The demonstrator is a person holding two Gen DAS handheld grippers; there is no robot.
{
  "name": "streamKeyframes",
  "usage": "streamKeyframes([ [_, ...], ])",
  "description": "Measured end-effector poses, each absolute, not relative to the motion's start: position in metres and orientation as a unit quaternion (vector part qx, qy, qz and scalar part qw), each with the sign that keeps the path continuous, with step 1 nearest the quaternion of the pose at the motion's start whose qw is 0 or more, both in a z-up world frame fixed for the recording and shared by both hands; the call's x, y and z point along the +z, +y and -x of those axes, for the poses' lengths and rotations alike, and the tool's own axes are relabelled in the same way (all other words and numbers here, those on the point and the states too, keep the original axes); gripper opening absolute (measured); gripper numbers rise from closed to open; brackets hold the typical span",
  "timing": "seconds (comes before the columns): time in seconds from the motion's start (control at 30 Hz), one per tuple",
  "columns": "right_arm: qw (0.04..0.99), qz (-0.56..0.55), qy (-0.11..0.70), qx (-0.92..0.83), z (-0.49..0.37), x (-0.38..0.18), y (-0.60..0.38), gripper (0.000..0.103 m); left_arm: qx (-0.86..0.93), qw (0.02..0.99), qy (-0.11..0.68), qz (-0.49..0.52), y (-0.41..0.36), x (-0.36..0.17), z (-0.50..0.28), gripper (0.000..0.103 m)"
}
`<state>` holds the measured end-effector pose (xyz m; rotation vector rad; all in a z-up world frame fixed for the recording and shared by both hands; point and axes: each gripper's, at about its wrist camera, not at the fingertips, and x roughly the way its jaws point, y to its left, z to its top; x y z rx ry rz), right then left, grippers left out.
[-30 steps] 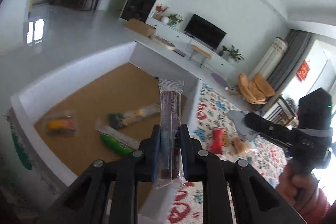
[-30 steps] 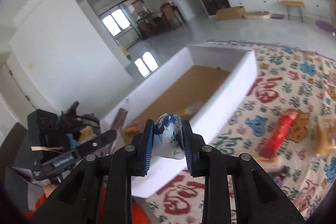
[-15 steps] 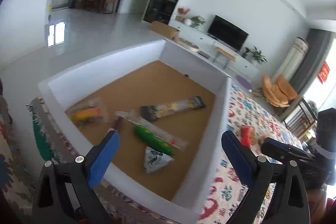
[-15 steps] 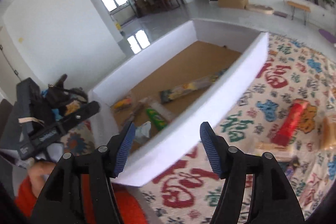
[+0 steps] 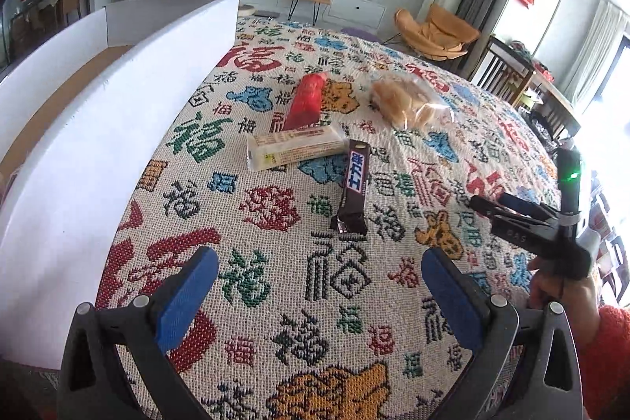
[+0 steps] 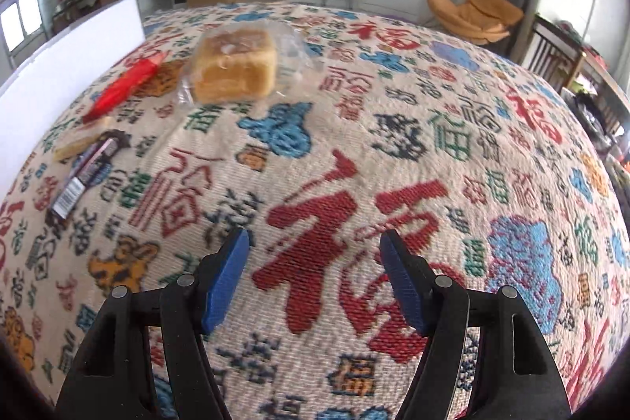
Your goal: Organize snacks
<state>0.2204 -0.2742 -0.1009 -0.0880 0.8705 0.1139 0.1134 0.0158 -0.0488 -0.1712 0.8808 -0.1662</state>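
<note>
On the patterned tablecloth [image 5: 299, 302] lie a dark chocolate bar [image 5: 353, 192], a pale cracker pack [image 5: 297, 147], a red snack pack [image 5: 307, 101] and a bagged bread [image 5: 409, 99]. My left gripper [image 5: 319, 286] is open and empty, just short of the chocolate bar. My right gripper [image 6: 315, 274] is open and empty above bare cloth; it also shows in the left wrist view [image 5: 508, 209]. In the right wrist view the bread [image 6: 234, 65], red pack [image 6: 124, 85], cracker pack [image 6: 80, 140] and chocolate bar [image 6: 84, 176] lie far left.
A white box [image 5: 98, 128] with a brown floor stands along the table's left side; its wall also shows in the right wrist view [image 6: 67, 81]. Beyond the table are a TV unit, an orange chair and dark chairs at the right.
Both grippers let go of their snacks into the white box, opened, then swung right from the box to over the tablecloth with the remaining snacks.
</note>
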Motion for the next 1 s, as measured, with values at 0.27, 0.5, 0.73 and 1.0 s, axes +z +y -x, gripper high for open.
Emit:
streamKeyframes([
  [0.27,0.902,0.021,0.427,0.054,-0.231,-0.100,-0.280,0.081,-0.046,0.898,0.434,0.052,0.018,-0.070,-0.118,0.102],
  [0.5,0.903,0.021,0.427,0.051,-0.224,-0.107,-0.281,0.082,-0.040,0.894,0.444,0.033,0.011,-0.075,-0.121,0.102],
  [0.73,0.903,0.021,0.427,0.051,-0.224,-0.106,-0.281,0.083,-0.038,0.890,0.451,0.051,0.018,-0.079,-0.123,0.102],
  [1.0,0.903,0.021,0.427,0.051,-0.224,-0.107,-0.281,0.083,-0.031,0.883,0.463,0.073,0.025,-0.084,-0.127,0.102],
])
